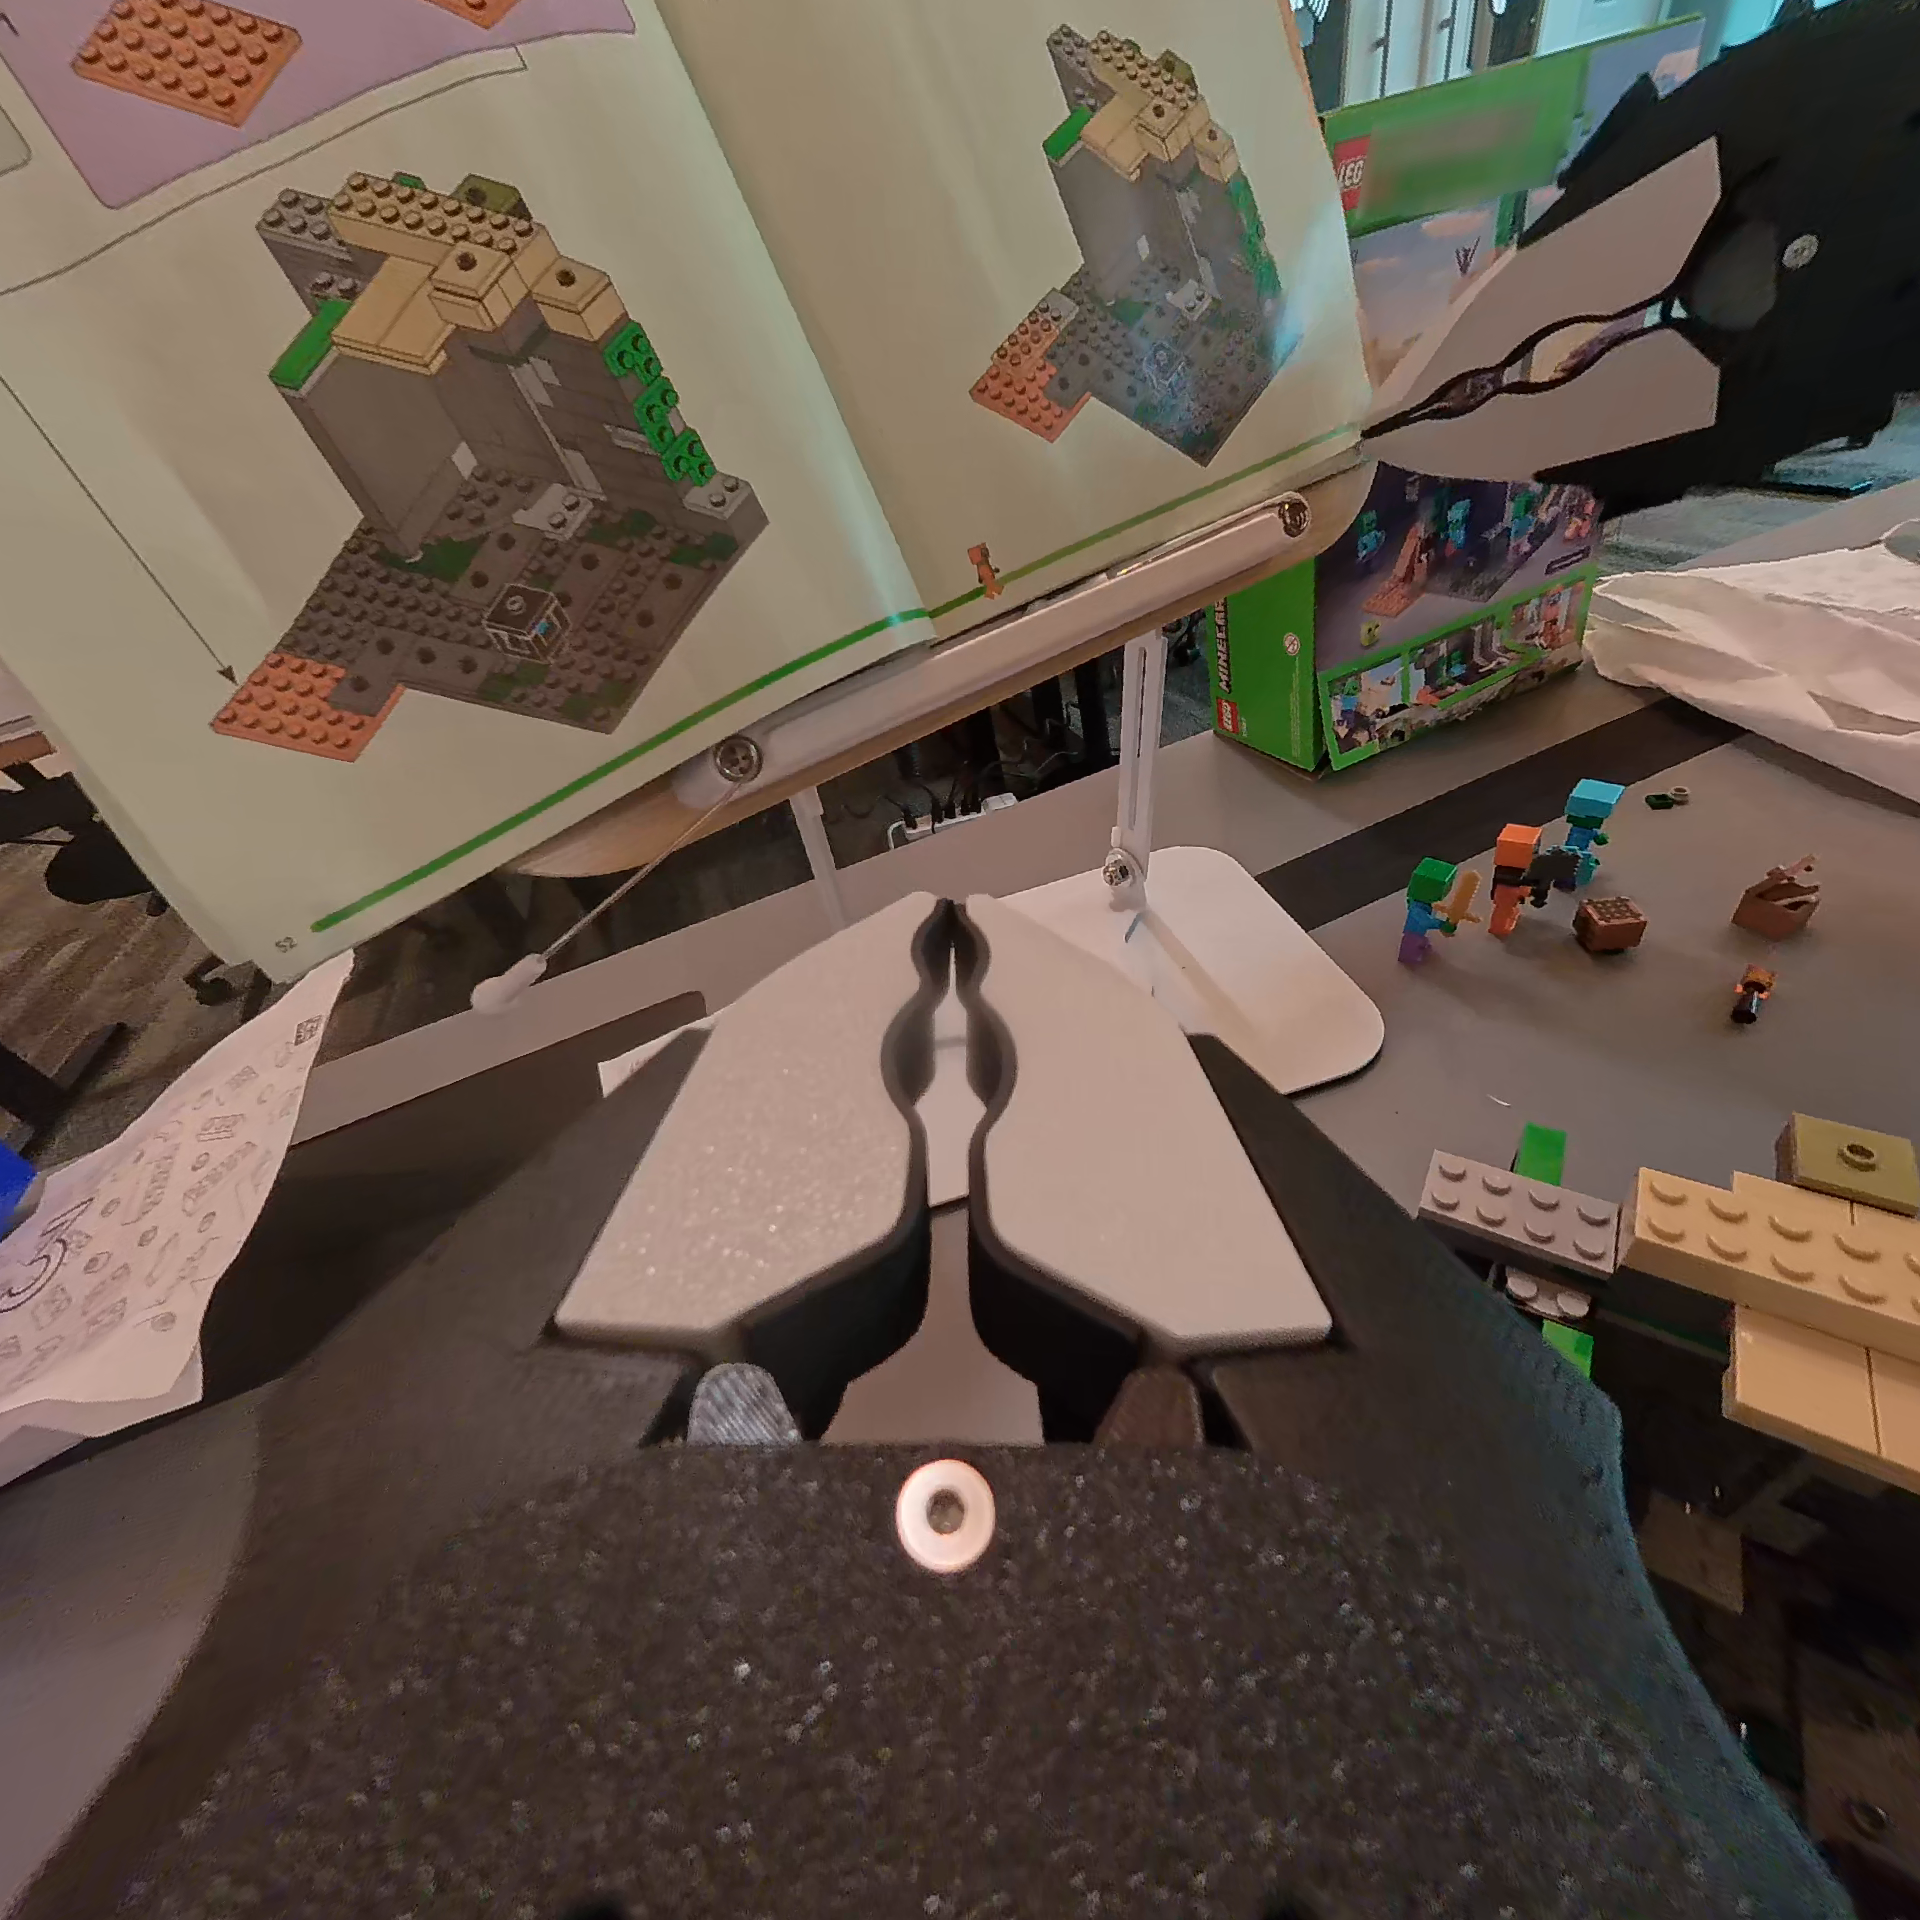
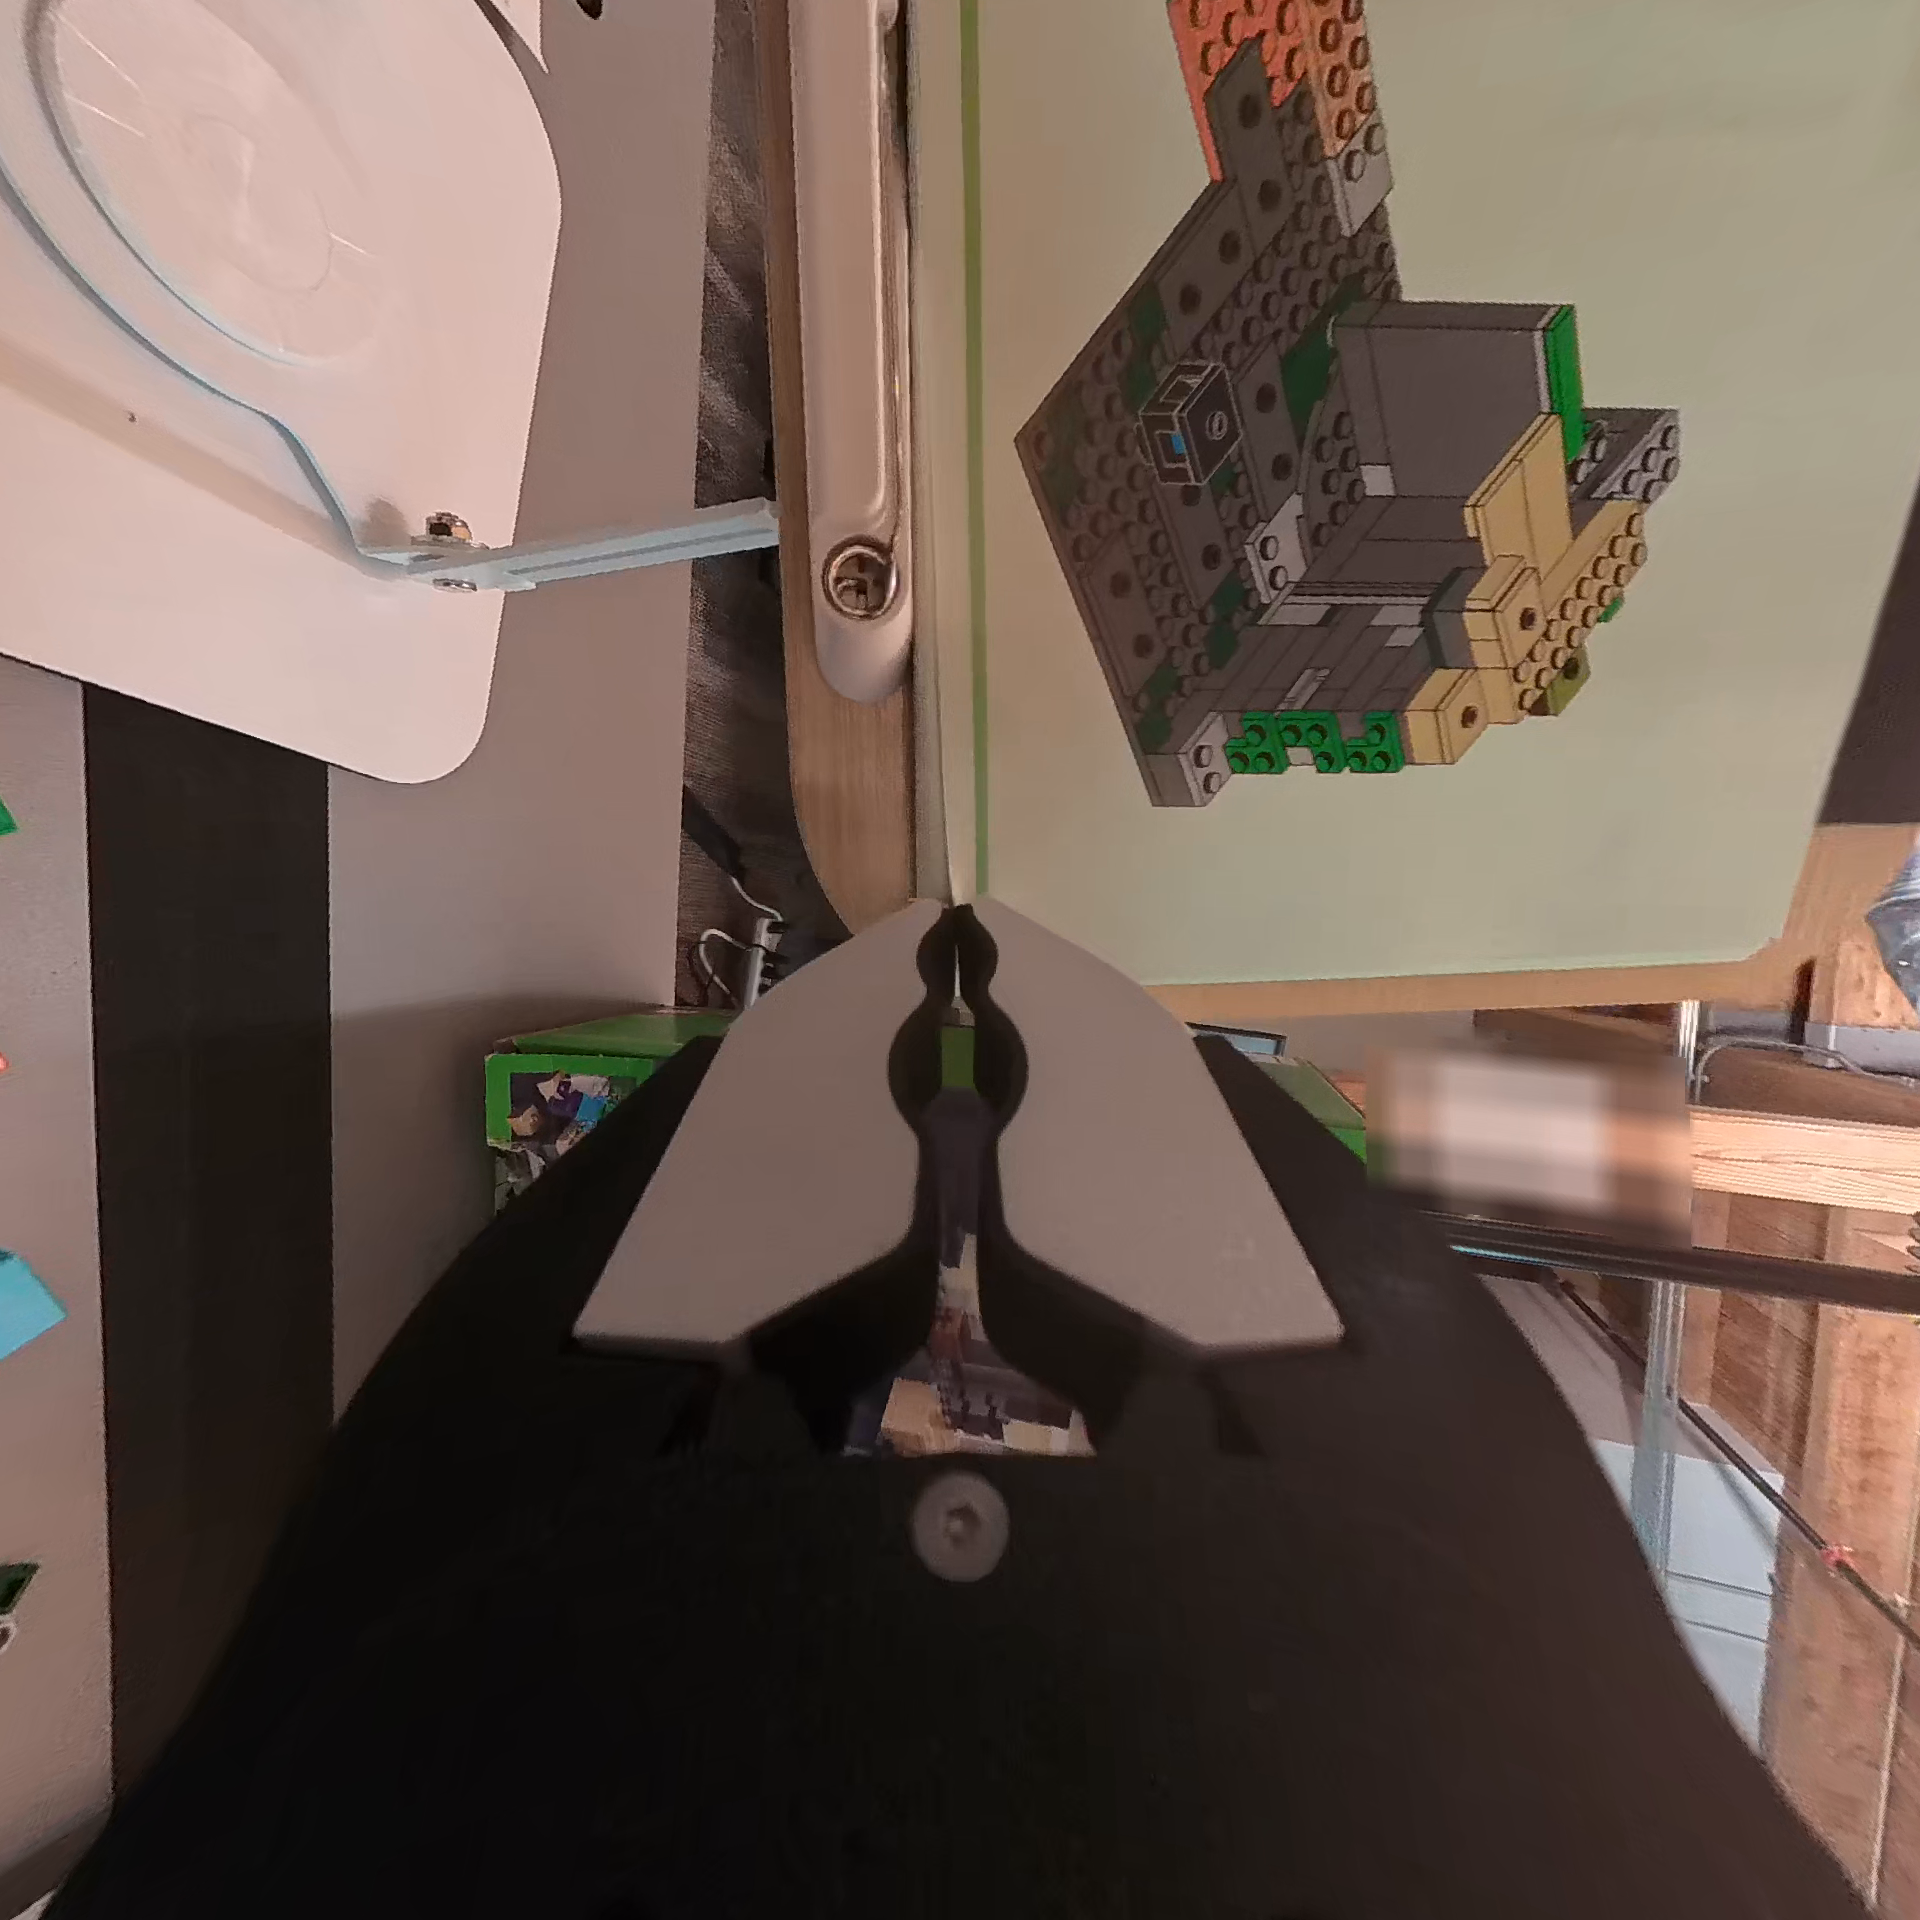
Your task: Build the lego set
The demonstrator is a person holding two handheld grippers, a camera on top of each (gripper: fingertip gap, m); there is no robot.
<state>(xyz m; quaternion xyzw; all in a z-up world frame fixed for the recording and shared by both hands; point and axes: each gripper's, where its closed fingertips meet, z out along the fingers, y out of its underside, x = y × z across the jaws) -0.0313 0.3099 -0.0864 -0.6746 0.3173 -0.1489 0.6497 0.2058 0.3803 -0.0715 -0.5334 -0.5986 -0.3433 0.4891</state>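
Lego manual page pinched at lower corner by right gripper, fingers closed on paper edge, centre frame. Left gripper closed, empty. Turn slowly, keep page flat, avoid tearing. Half-built model on surface, right edge.

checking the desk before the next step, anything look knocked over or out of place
Mostly tidy. The green box behind the book stand has a torn-open, bent bottom flap. Crumpled white paper lies beside it, and a small torch piece lies alone on its side near the upright figures.
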